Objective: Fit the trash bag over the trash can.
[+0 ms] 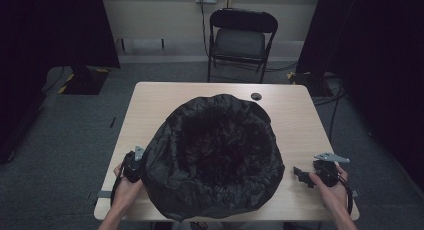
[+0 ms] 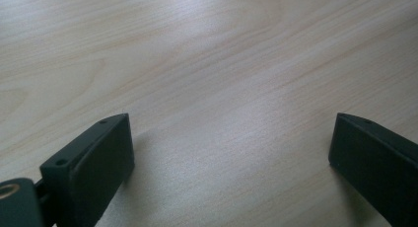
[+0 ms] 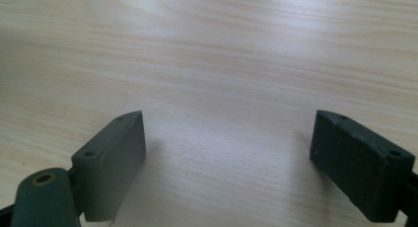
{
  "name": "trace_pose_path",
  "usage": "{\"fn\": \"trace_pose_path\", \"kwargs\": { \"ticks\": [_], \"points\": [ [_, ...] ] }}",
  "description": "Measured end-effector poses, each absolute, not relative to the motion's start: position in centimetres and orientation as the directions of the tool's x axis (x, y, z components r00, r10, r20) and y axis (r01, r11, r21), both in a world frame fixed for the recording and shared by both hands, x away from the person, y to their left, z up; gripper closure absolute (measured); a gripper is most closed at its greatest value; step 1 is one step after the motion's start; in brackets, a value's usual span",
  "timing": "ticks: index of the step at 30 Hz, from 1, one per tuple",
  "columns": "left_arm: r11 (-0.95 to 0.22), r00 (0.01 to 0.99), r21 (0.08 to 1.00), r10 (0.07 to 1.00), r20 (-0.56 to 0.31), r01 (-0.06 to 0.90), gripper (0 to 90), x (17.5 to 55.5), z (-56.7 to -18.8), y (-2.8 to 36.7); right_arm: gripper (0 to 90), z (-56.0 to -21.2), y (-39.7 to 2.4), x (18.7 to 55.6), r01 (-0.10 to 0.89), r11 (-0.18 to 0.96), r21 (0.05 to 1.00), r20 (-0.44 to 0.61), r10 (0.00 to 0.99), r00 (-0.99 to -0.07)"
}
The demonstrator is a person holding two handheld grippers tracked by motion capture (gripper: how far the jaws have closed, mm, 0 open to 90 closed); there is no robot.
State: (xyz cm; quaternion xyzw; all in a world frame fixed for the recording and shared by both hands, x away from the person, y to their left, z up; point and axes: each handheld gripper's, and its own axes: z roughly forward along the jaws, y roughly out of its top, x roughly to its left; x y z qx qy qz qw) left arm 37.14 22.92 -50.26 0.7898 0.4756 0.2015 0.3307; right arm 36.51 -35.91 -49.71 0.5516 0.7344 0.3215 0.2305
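High view: a large crumpled black plastic bag [image 1: 215, 157] sits on the near middle of the pale wooden table [image 1: 295, 120], its mouth open upward and its inside too dark to make out. The bag's near edge hangs over the near edge of the table, and its left flank hides most of the left gripper [image 1: 134, 162], which sits just beside or against the bag at the table's near left; from this view I cannot tell whether they touch. The person's left hand [image 1: 125, 187] holds that gripper, and the forearm is cut off by the bottom of the view. The right gripper [image 1: 305, 176] lies near the table's near right edge, well apart from the bag, held by the right hand [image 1: 332, 187], with its grey three-cornered plate [image 1: 331, 157] on top.

In the left gripper view the jaws stand wide apart with bare light wood grain between them, nothing held. The right gripper view shows the same: jaws spread wide over bare table, released.

A small round dark grommet hole [image 1: 256, 96] sits near the far edge of the table. Beyond the table a black folding chair with a grey seat [image 1: 240, 37] stands against a pale wall, cables trail over the grey carpet floor [image 1: 65, 130], and black curtains [image 1: 55, 25] hang at both sides, where detail is lost in the dark
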Motion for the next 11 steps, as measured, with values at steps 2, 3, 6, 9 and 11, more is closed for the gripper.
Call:
{"fn": "trace_pose_path", "kwargs": {
  "ticks": [2, 3, 6, 9, 11],
  "points": [
    [-0.329, 0.465, 0.714, 0.885, 0.004, 0.619, 2.4, 37.15, -50.26, 22.92, 12.3, -49.82, -36.01, 36.45, 0.658, 0.184, 0.73, 0.001, 0.963, -0.27],
    [-0.329, 0.465, 0.713, 0.885, 0.004, 0.62, 2.2, 37.16, -50.26, 22.91, 12.0, -49.91, -36.01, 36.41, 0.654, 0.186, 0.734, -0.008, 0.964, -0.266],
    [-0.326, 0.463, 0.714, 0.886, 0.002, 0.619, 1.9, 37.17, -50.28, 22.89, 11.8, -49.92, -35.97, 36.37, 0.655, 0.186, 0.733, -0.011, 0.965, -0.261],
    [-0.325, 0.463, 0.713, 0.886, 0.0, 0.622, 1.7, 37.2, -50.28, 22.89, 11.5, -49.93, -35.97, 36.38, 0.656, 0.184, 0.732, -0.009, 0.966, -0.26],
    [-0.325, 0.463, 0.712, 0.886, 0.0, 0.622, 1.5, 37.21, -50.27, 22.88, 11.5, -49.93, -35.98, 36.39, 0.656, 0.183, 0.732, -0.008, 0.966, -0.26]
  ]
}}
